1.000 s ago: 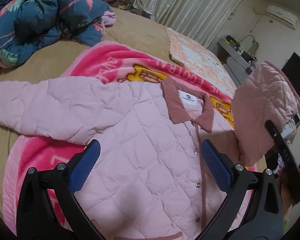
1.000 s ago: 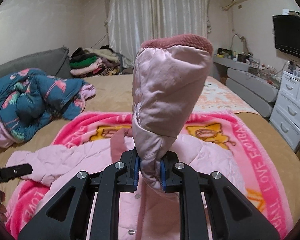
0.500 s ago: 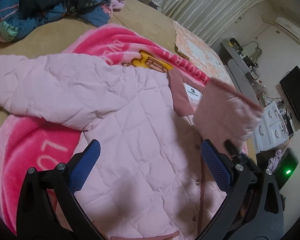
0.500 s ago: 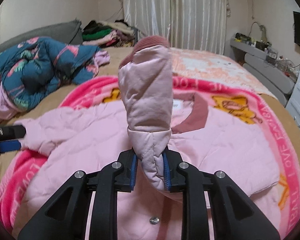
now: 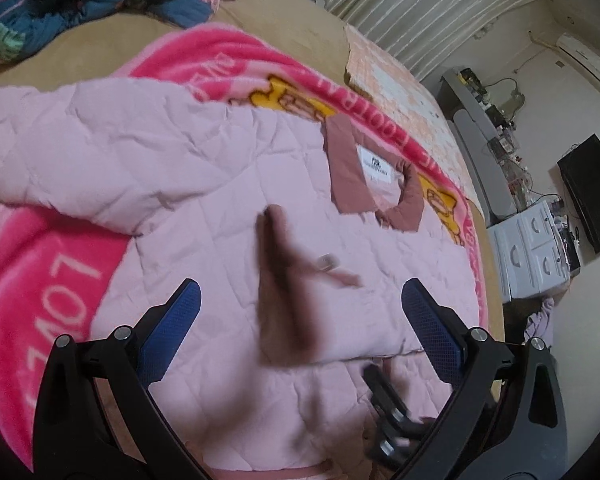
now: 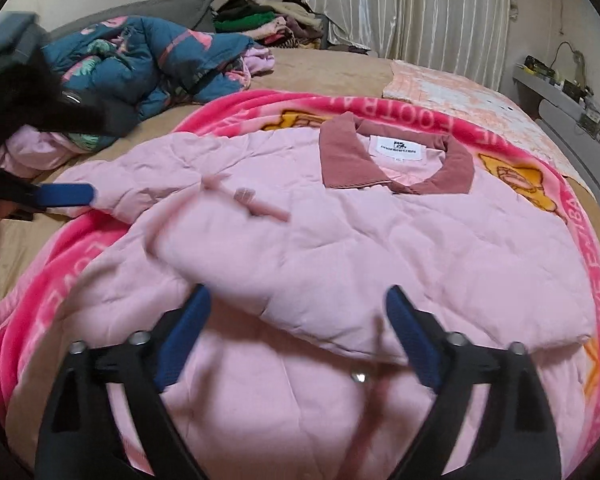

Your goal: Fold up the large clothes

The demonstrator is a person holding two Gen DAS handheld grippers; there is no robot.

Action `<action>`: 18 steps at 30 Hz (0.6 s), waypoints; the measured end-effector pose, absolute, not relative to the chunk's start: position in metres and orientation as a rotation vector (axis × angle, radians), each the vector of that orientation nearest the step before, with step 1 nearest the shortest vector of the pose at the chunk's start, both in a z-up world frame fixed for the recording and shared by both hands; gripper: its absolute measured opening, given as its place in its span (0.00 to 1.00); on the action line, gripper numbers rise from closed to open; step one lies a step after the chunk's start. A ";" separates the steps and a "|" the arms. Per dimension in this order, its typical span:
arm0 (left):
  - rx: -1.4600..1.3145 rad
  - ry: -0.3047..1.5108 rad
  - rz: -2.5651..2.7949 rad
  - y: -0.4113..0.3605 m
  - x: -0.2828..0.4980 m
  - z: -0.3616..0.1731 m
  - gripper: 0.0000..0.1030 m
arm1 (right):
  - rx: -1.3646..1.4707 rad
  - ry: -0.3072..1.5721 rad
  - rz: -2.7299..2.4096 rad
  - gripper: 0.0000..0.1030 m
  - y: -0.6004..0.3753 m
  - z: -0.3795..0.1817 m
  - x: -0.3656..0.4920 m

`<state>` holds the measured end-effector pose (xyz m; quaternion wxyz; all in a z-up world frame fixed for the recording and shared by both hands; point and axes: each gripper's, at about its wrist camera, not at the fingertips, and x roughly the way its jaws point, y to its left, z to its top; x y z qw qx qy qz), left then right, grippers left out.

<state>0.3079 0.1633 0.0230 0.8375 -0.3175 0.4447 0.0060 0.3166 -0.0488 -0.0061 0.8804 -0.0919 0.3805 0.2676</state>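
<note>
left wrist view: my left gripper [image 5: 300, 320] is spread wide with nothing between its blue pads, hovering over a pink quilted jacket [image 5: 204, 208]. the jacket lies front up on a pink blanket [image 5: 40, 272] spread over the bed [image 5: 284, 28]. its rose collar [image 5: 364, 176] points to the far side. one sleeve [image 5: 68, 152] stretches flat to the left. a blurred cuff [image 5: 284, 288] lies across the chest.

right wrist view: my right gripper [image 6: 296, 340] is also spread and empty, low over the jacket's near half. the right sleeve [image 6: 340, 264] lies folded across the chest — the first fold looks done. the left sleeve [image 6: 140, 176] is not yet folded in, and the body has not been folded up. a blue floral coat [image 6: 148, 64] sits heaped at the far left.
</note>
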 end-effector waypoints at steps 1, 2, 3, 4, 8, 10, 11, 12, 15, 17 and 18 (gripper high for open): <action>-0.678 0.950 0.008 0.161 0.308 0.019 0.91 | -0.190 0.796 0.559 0.93 -0.055 -0.005 0.314; -0.690 0.967 -0.003 0.157 0.308 0.012 0.91 | -0.195 0.800 0.550 0.93 -0.063 -0.003 0.311; -0.700 0.979 -0.013 0.154 0.308 0.008 0.91 | -0.202 0.797 0.530 0.93 -0.071 -0.002 0.309; -0.716 0.996 -0.028 0.151 0.309 0.002 0.91 | -0.209 0.798 0.499 0.94 -0.080 -0.002 0.308; -0.790 1.058 -0.070 0.135 0.306 -0.029 0.91 | -0.199 0.812 0.386 0.94 -0.120 -0.004 0.306; -0.824 1.076 -0.078 0.129 0.307 -0.040 0.91 | -0.179 0.811 0.351 0.94 -0.139 -0.004 0.303; -0.843 1.086 -0.082 0.126 0.308 -0.046 0.91 | -0.168 0.808 0.327 0.94 -0.150 -0.004 0.300; -0.873 1.101 -0.087 0.124 0.309 -0.054 0.91 | -0.159 0.802 0.306 0.94 -0.160 -0.005 0.296; -0.895 1.104 -0.076 0.116 0.311 -0.063 0.91 | -0.123 0.797 0.258 0.94 -0.185 -0.009 0.287; -0.888 1.086 -0.066 0.114 0.312 -0.062 0.90 | -0.095 0.800 0.231 0.94 -0.198 -0.011 0.283; -0.888 1.073 -0.059 0.113 0.312 -0.061 0.90 | -0.081 0.802 0.220 0.94 -0.203 -0.012 0.282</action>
